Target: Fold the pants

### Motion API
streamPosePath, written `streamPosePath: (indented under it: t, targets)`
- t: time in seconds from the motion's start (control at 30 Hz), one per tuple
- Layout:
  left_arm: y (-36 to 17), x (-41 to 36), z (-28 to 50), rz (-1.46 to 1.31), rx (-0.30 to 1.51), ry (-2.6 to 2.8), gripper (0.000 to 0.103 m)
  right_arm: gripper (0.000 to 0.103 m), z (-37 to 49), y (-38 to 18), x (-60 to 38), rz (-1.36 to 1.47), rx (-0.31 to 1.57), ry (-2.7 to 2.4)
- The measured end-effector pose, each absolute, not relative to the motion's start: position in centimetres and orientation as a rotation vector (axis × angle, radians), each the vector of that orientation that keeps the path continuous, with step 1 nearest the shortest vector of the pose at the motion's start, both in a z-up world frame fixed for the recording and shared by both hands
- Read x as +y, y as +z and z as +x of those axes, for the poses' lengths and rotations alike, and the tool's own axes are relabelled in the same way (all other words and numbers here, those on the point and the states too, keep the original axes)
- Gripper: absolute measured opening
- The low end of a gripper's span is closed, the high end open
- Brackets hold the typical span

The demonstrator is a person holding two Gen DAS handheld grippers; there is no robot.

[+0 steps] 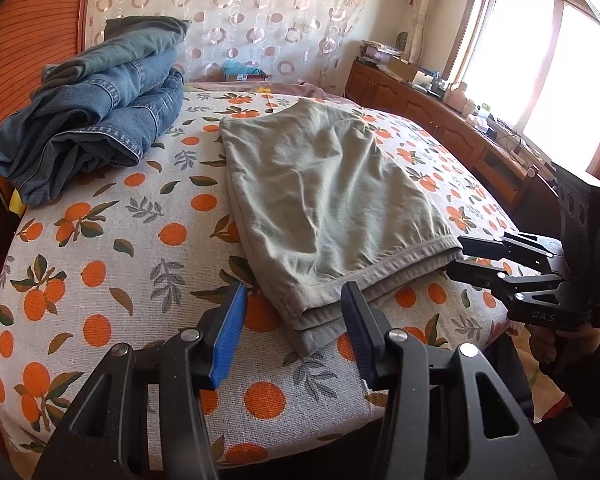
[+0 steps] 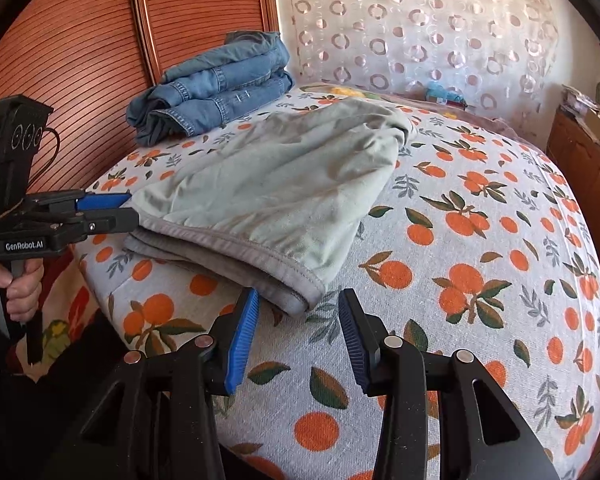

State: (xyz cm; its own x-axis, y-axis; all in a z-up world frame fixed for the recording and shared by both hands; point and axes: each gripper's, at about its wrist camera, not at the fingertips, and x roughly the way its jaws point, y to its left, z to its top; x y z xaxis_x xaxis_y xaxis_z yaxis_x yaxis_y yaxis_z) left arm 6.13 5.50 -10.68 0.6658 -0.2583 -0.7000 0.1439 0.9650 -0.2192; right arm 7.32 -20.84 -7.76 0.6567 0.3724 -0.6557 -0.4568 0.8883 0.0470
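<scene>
Olive cotton: the folded pants [image 1: 332, 208] lay in the middle of the left wrist view, on the orange-print bedspread [image 1: 112, 264] of the bed, with the banded edge turned toward the lower part of the frame.
Fold state: several layers were stacked at that near edge, so the pants looked already folded down to a compact rectangle; I judged the task close to done, with perhaps a last tidy or a move to the stack left.
Left gripper [image 1: 296, 332]: its 2 fingers stood apart at lower centre of its own view, straddling the near corner of the pants without pressing it.
Left from the other side: in the right wrist view the same gripper [image 2: 130, 210] reached in from the left edge, its tips at the corner of the banded edge, touching or nearly so; I could not tell which.
Right gripper [image 2: 298, 324]: its fingers were parted at lower centre, the other near corner sitting just ahead of the gap, nothing clamped.
Why so placed: each gripper faced 1 corner of the same edge, which suited lifting or squaring that edge evenly.
Jeans pile [image 1: 92, 112]: folded denim sat upper left, well apart from the pants, likely the place for finished pairs.
Hand [image 2: 14, 288]: it gripped the left handle at lower left.
</scene>
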Motion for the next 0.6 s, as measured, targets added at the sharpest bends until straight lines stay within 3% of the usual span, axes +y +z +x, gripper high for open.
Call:
streamPosePath:
  t: [0.07,0.17,0.27,0.53,0.6]
  targets:
    - [-10.7,5.5,6.2,-0.150,0.813,-0.230,0.050,0.043,7.5,-8.0,-20.8,-0.121,0.715,0.472]
    - [-10.7,5.5,6.3,-0.151,0.815,-0.231,0.050,0.023,7.5,-8.2,-20.8,-0.119,0.709,0.477]
    - [-10.7,5.4,6.4,-0.151,0.818,-0.231,0.050,0.012,7.5,-8.0,-21.2,-0.091,0.692,0.472]
    - [-10.7,5.0,6.2,-0.149,0.817,-0.249,0.050,0.009,7.0,-7.8,-21.7,-0.060,0.668,0.479]
    - [-10.6,4.9,6.0,-0.152,0.808,-0.261,0.043,0.009,7.0,-8.0,-21.6,-0.063,0.677,0.480]
